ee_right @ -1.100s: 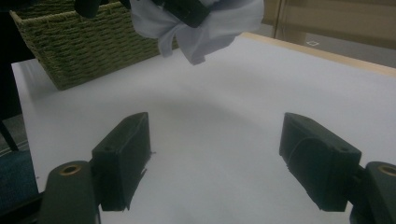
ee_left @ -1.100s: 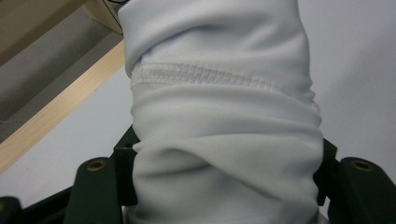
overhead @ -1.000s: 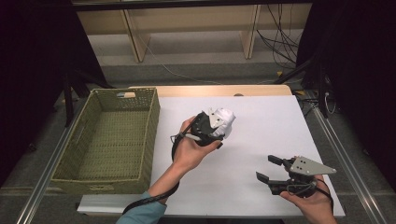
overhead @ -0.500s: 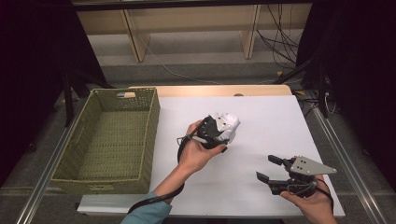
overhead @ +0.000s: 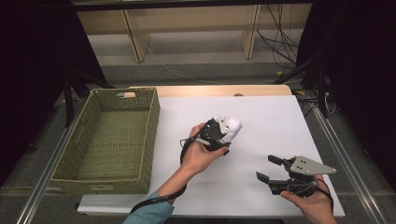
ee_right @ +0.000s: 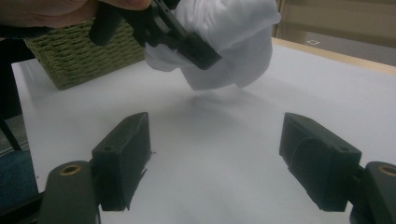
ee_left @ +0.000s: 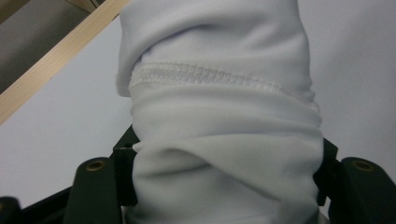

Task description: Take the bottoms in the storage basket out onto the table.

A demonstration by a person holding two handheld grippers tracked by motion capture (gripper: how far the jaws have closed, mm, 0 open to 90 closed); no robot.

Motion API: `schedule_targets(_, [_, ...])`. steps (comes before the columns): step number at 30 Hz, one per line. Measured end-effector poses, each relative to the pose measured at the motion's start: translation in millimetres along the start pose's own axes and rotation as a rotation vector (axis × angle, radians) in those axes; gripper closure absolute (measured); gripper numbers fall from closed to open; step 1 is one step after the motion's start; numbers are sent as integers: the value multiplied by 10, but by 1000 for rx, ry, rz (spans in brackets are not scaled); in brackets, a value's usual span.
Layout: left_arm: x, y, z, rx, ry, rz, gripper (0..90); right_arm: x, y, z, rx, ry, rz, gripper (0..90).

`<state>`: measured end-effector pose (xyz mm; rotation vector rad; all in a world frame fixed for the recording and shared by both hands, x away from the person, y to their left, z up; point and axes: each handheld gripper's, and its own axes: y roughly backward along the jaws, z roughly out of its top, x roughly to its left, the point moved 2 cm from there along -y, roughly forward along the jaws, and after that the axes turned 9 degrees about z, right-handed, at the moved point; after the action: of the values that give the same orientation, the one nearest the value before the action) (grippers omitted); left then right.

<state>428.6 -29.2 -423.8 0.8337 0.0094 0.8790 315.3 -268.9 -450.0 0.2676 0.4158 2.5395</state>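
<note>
Bulging between the jaws of the left gripper, a bunched white cloth is clamped above the table; right gripper jaws stand apart, empty.

Left hand reaches in from bottom centre, forearm angled up and right, teal sleeve at the wrist end. Left gripper raised off the surface, jaws clamped on a bunched white cloth. Right hand low at the near right edge, holding the right gripper level, pointing left, jaws spread wide with nothing between them
</note>
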Motion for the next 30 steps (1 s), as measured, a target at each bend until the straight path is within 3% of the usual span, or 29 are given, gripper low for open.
schedule_targets(14, [-223, -18, 16, 0, -30, -52, 355, 6, 8, 7, -4, 1, 0, 259])
schedule_targets(30, [-324, -203, -118, 44, -23, -74, 354, 6, 8, 5, 2, 1, 0, 260])
